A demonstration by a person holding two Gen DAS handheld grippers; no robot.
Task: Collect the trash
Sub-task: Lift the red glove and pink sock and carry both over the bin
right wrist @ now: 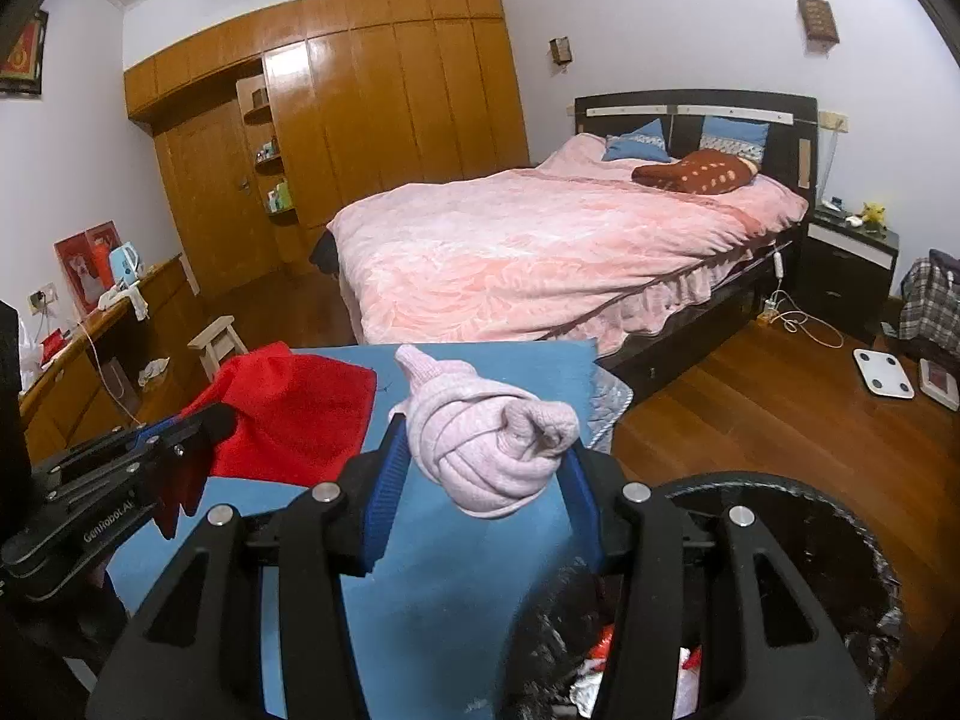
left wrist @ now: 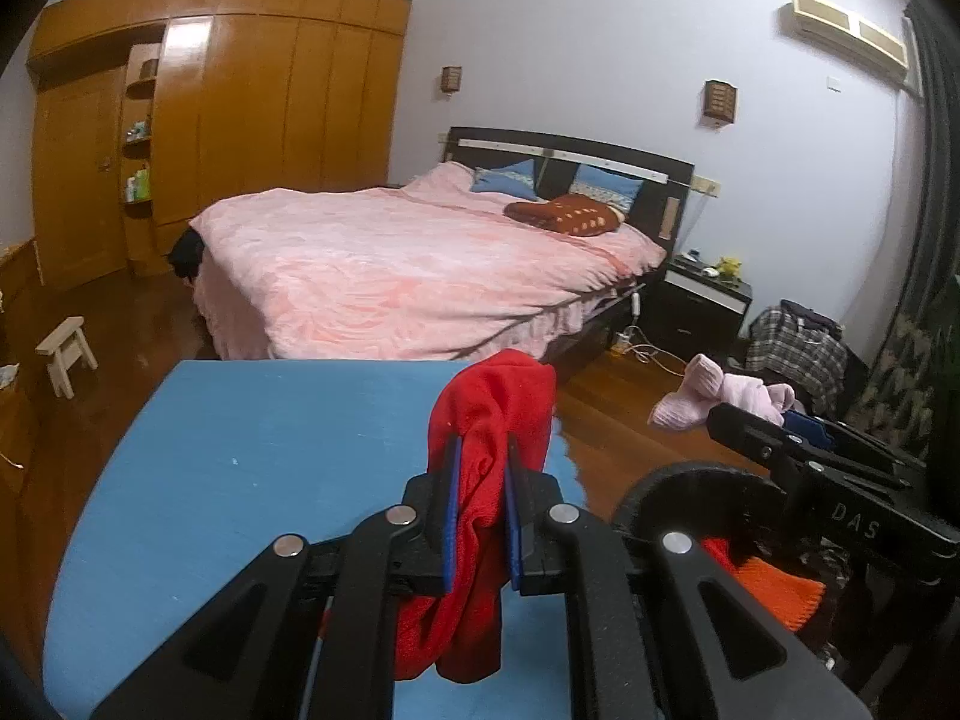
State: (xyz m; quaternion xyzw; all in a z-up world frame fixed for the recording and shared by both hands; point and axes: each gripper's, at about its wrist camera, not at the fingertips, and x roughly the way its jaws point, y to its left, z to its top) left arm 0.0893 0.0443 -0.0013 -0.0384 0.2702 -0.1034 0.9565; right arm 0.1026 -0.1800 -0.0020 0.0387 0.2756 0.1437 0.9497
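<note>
1. Over the blue tabletop (left wrist: 240,480), from the left wrist view: the left gripper (left wrist: 483,474) is pinched nearly closed on a red cloth (left wrist: 492,414). The cloth bunches above the blue pads and hangs in a long fold below them, so its long axis runs up and down.
2. Same view, room to move: the table's far edge lies just short of the pink bed (left wrist: 408,264), and its right edge gives onto bare wooden floor (left wrist: 612,396). A black bin (left wrist: 690,480) sits low at right, its rim beside the gripper.
3. Same view, far right: the right gripper (left wrist: 750,414) reaches in, pink fabric at its tip.
4. Right wrist view now: the right gripper (right wrist: 480,462) stands partly open, its pads clamped on a knotted pink bundle (right wrist: 486,438). One loose end pokes up and to the left toward the bed; the knot's bulk sits crosswise between the pads.
5. Same view: the bundle hangs over the table's near right part, the bin's (right wrist: 840,510) open mouth just beside at lower right with scraps inside.
6. Left of it, the left gripper (right wrist: 204,426) holds the red cloth (right wrist: 294,414) over the table.
</note>
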